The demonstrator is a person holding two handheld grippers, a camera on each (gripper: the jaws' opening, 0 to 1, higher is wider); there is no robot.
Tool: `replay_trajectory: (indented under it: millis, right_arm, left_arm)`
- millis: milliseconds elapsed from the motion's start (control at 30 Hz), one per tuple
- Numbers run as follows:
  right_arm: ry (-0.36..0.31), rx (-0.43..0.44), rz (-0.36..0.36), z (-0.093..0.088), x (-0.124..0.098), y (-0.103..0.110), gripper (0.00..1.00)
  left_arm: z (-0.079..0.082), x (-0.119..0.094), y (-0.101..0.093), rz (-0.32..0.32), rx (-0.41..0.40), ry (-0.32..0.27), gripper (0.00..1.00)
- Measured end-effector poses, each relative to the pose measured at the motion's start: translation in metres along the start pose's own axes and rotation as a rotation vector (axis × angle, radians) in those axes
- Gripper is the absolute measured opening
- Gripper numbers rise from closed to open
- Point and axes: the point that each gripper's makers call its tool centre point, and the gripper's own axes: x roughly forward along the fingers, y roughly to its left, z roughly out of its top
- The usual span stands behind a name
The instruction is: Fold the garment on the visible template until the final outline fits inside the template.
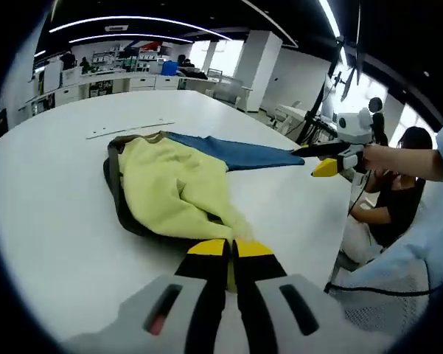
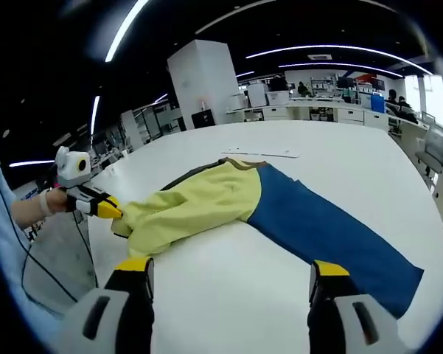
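A garment lies on the white table (image 1: pixel 51 192), part pale yellow (image 1: pixel 169 184) and part blue (image 1: pixel 228 151), with a dark olive edge. My left gripper (image 1: pixel 231 248) is shut on the yellow fabric's near edge. In the right gripper view the left gripper (image 2: pixel 107 208) pinches that same yellow end at the left. The blue leg (image 2: pixel 317 228) stretches toward my right gripper (image 2: pixel 230 269), whose jaws stand wide open; the leg's end passes behind its right fingertip (image 2: pixel 328 271). In the left gripper view the right gripper (image 1: pixel 326 158) sits at the blue tip.
A thin pale strip (image 1: pixel 129 130) lies on the table beyond the garment, also in the right gripper view as a strip (image 2: pixel 262 153). A seated person in black (image 1: pixel 398 199) is past the table's right edge. Office desks line the back.
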Motion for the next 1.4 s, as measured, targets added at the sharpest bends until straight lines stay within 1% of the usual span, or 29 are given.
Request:
replay_trajectory:
  millis: [67, 167, 200, 267, 333, 400, 533, 567, 633, 667, 767, 867, 933, 967, 1067, 1133, 1167, 1233, 1267, 1300, 1333, 1400]
  right_arm:
    - [0.001, 0.008, -0.001, -0.002, -0.001, 0.000, 0.87]
    - [0.001, 0.014, -0.002, -0.004, -0.003, 0.000, 0.87]
    - [0.000, 0.016, -0.003, -0.006, -0.003, 0.000, 0.87]
    - [0.004, 0.021, -0.005, -0.008, -0.004, -0.001, 0.87]
    - [0.001, 0.027, -0.008, -0.009, -0.005, -0.001, 0.86]
    - [0.000, 0.031, -0.010, -0.011, -0.007, -0.002, 0.86]
    - [-0.001, 0.044, -0.021, -0.014, -0.011, -0.005, 0.86]
    - [-0.001, 0.048, -0.025, -0.016, -0.013, -0.006, 0.86]
    - [-0.005, 0.059, -0.034, -0.017, -0.015, -0.009, 0.86]
    - [-0.006, 0.064, -0.035, -0.018, -0.016, -0.009, 0.86]
    - [-0.009, 0.069, -0.041, -0.019, -0.019, -0.010, 0.86]
    - [-0.009, 0.076, -0.044, -0.021, -0.020, -0.011, 0.85]
    - [-0.010, 0.080, -0.046, -0.021, -0.020, -0.012, 0.85]
    - [-0.012, 0.082, -0.045, -0.021, -0.019, -0.012, 0.85]
    - [-0.013, 0.080, -0.042, -0.020, -0.018, -0.013, 0.85]
    - [-0.012, 0.080, -0.041, -0.019, -0.017, -0.013, 0.85]
    - [-0.011, 0.081, -0.040, -0.019, -0.017, -0.013, 0.85]
    - [-0.010, 0.079, -0.039, -0.018, -0.015, -0.012, 0.85]
    - [-0.010, 0.079, -0.037, -0.018, -0.015, -0.012, 0.85]
    - [-0.013, 0.081, -0.035, -0.017, -0.014, -0.011, 0.85]
    - [-0.014, 0.083, -0.034, -0.017, -0.014, -0.010, 0.85]
    - [-0.011, 0.083, -0.032, -0.018, -0.013, -0.009, 0.85]
  left_arm:
    - [-0.002, 0.007, -0.009, -0.012, 0.035, 0.040, 0.00]
    - [-0.003, 0.019, -0.021, -0.035, 0.070, 0.067, 0.00]
    - [-0.002, 0.025, -0.027, -0.043, 0.069, 0.063, 0.00]
    - [-0.001, 0.036, -0.035, -0.064, 0.070, 0.078, 0.00]
    - [0.004, 0.044, -0.039, -0.069, 0.054, 0.073, 0.00]
    - [0.007, 0.052, -0.044, -0.088, 0.038, 0.070, 0.00]
    - [0.003, 0.063, -0.049, -0.113, 0.059, 0.127, 0.00]
    - [0.008, 0.065, -0.047, -0.113, 0.060, 0.120, 0.00]
    - [0.017, 0.069, -0.046, -0.124, 0.044, 0.127, 0.00]
    - [0.022, 0.070, -0.046, -0.131, 0.059, 0.132, 0.00]
    - [0.033, 0.066, -0.043, -0.133, 0.097, 0.142, 0.00]
    - [0.038, 0.059, -0.038, -0.136, 0.096, 0.148, 0.00]
    - [0.037, 0.050, -0.030, -0.126, 0.072, 0.154, 0.00]
    - [0.036, 0.042, -0.024, -0.110, 0.064, 0.161, 0.00]
    - [0.039, 0.023, -0.009, -0.071, 0.043, 0.148, 0.00]
    - [0.037, 0.015, -0.002, -0.045, 0.023, 0.171, 0.00]
    - [0.034, 0.012, 0.000, -0.037, 0.022, 0.192, 0.00]
    - [0.029, 0.005, 0.003, -0.007, 0.048, 0.239, 0.00]
    - [0.025, 0.002, 0.006, 0.033, 0.078, 0.275, 0.00]
    - [0.023, 0.002, 0.006, 0.044, 0.107, 0.293, 0.00]
    - [0.022, 0.004, 0.002, 0.051, 0.147, 0.298, 0.00]
    - [0.020, 0.009, -0.005, 0.069, 0.198, 0.305, 0.00]
